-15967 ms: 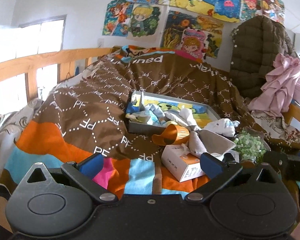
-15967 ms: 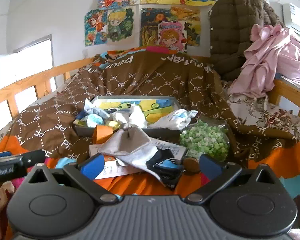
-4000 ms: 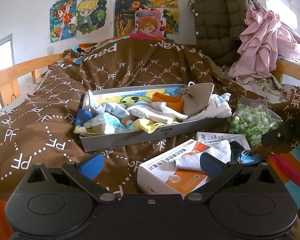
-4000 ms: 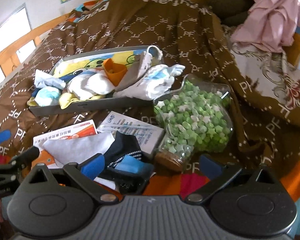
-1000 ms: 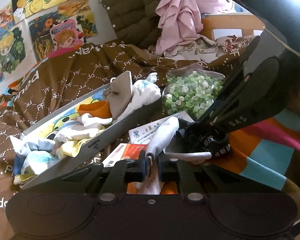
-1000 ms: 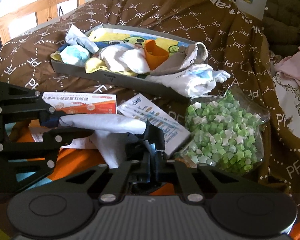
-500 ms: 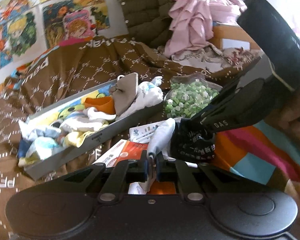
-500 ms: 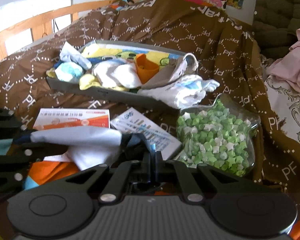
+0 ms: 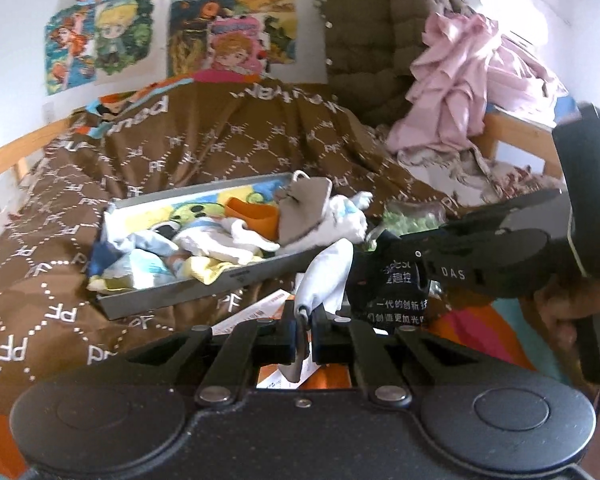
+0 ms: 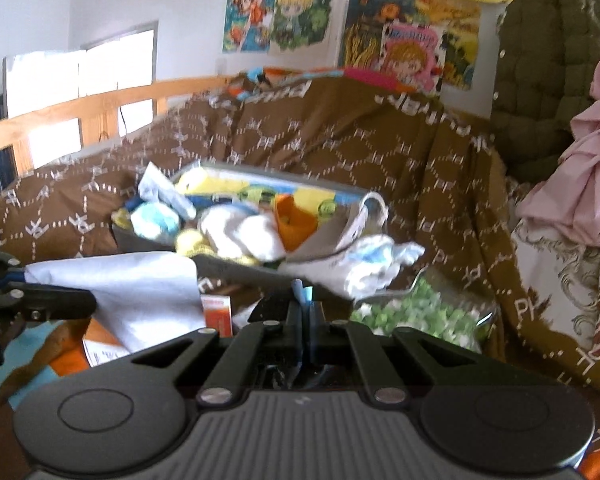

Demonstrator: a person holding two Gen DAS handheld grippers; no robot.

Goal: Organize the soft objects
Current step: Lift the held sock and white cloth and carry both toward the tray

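While clamped at its lower end between the closed jaws of the left gripper (image 9: 303,318), hangs lifted above the bed as a pale grey-white sock (image 9: 327,270), long axis rising from the jaws up and to the right toward the tray's near right corner, far end rounded and plump. Joined at that upper end to a black sock (image 9: 392,288) printed with white lettering, bunched and crumpled, pinched in the closed jaws of the right gripper (image 9: 424,268), which reaches in level from the right edge with a hand (image 9: 568,300) on its handle. Seen from the right wrist as a broad, smooth white sheet of fabric (image 10: 140,292) stretching left to the left gripper's black fingers (image 10: 48,300), with only a light-blue scrap (image 10: 302,294) and dark cloth showing above the shut jaws of the right gripper (image 10: 304,322). Lies behind both socks a grey tray (image 9: 204,294) on the brown patterned blanket (image 9: 220,140), heaped with small socks, an orange piece (image 9: 252,216) and a taupe one (image 9: 304,208), a white-and-blue sock (image 9: 348,220) draped over its right end. Sits right of the tray a clear container of green and white paper stars (image 10: 416,312), partly hidden by the right gripper in the left view. Lies under the raised socks an orange-and-white box (image 9: 256,312). Hang beyond the bed a dark quilted jacket (image 9: 380,40), pink clothing (image 9: 460,88) and cartoon pictures (image 9: 228,36) on the wall.
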